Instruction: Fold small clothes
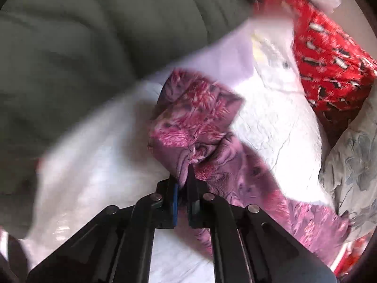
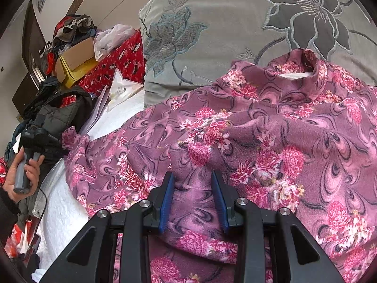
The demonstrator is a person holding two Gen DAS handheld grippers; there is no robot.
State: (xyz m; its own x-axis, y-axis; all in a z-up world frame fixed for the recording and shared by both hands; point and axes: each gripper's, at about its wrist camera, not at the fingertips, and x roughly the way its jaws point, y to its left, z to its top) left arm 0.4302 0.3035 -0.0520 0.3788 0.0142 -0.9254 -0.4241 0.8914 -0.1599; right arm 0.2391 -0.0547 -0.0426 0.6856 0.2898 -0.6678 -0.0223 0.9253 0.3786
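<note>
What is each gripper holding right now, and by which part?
The left gripper is shut on a bunched sleeve end of the floral garment. The right gripper straddles a raised fold of its body; whether its pads pinch it cannot be told.

- In my right wrist view, the floral garment [image 2: 259,141] fills the centre and right; a grey embroidered cushion [image 2: 212,35] walls off the top.
- At left, a strip of bare white bedding [image 2: 61,212] gives me passage.
- Upper left is crowded: a dark jacket [image 2: 61,115], a cardboard box [image 2: 75,61], red patterned fabric [image 2: 122,59].
- In my left wrist view, white bedding lies open at lower left; a grey-green mass [image 1: 94,47] blocks the upper left.
</note>
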